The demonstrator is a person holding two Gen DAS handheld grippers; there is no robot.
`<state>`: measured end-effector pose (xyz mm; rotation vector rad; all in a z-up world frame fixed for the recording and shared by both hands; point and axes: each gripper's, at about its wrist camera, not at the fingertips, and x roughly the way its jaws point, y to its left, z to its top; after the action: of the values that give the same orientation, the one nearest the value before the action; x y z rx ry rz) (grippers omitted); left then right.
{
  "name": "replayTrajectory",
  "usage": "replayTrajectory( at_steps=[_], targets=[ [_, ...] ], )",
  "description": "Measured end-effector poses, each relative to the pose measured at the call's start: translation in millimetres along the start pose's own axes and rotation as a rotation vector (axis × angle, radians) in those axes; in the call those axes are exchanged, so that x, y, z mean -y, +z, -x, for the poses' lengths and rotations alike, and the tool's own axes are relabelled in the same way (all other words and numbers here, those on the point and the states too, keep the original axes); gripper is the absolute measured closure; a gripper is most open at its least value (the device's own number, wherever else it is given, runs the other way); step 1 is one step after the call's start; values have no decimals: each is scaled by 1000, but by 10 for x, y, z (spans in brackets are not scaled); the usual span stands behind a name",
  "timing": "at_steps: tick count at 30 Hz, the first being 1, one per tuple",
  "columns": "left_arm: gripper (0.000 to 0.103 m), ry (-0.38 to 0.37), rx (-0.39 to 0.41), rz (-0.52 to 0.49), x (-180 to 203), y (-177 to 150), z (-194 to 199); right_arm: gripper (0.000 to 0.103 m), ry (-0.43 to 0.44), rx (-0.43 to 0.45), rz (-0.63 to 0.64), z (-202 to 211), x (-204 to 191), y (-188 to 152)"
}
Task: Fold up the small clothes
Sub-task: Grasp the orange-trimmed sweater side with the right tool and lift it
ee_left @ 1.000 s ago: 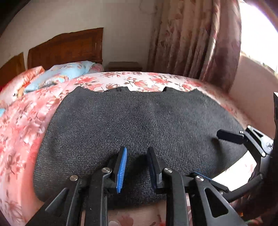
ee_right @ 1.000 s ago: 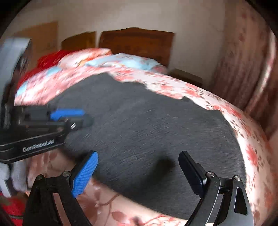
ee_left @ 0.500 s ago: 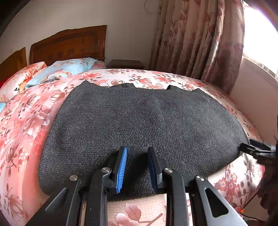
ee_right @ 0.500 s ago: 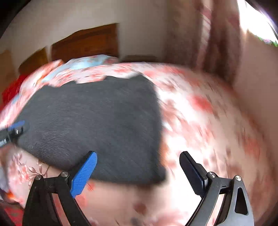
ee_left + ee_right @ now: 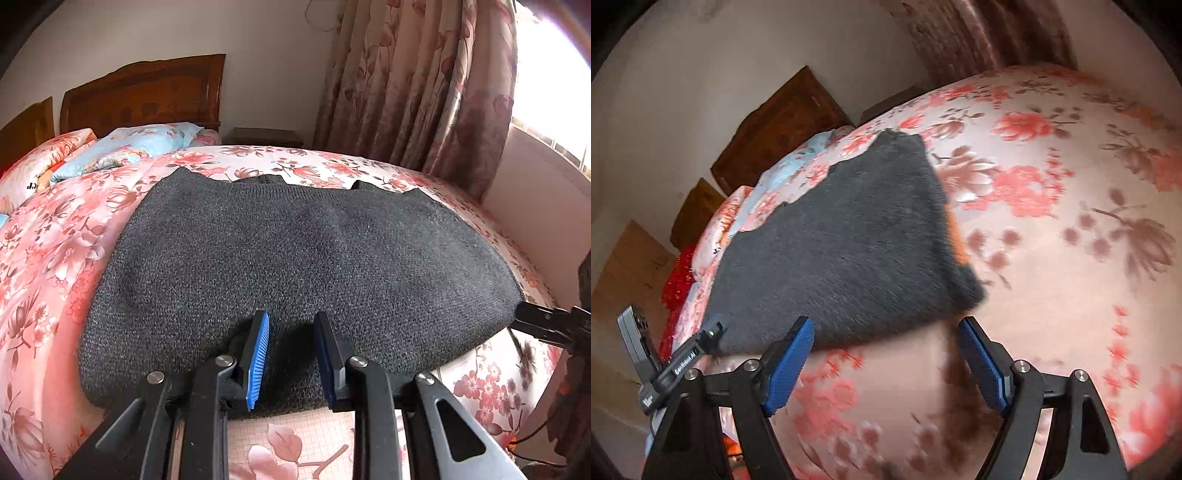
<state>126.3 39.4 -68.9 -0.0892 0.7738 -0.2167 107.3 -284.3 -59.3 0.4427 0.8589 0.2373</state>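
Sweater [image 5: 295, 258], dark gray, lies flat on the flowery bed cover [image 5: 55, 240], w/ its near edge by the bed's front. Left gripper [image 5: 291, 354] sits over that near edge at 6 o'clock, jaws a little apart, nothing pinched. Right gripper [image 5: 886, 358] hangs by the sweater's right corner, jaws wide apart & empty. Pillows [image 5: 122, 147] & wood headboard [image 5: 144, 92] at 11 o'clock, curtain [image 5: 417, 85] at 1.
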Motion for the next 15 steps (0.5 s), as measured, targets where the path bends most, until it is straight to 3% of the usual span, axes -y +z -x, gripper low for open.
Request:
replayTrajectory(
  at_steps=[7, 12, 15],
  targets=[
    [78, -19, 3, 4, -33, 8, -17, 0, 99, -10, -53, -199, -6, 126],
    [78, -15, 3, -13, -13, 42, -44, 0, 163, 35, -174, -413, 90, 347],
    [78, -10, -3, -18, 5, 54, -48, 0, 151, 23, -153, -564, 23, 443]
  ],
)
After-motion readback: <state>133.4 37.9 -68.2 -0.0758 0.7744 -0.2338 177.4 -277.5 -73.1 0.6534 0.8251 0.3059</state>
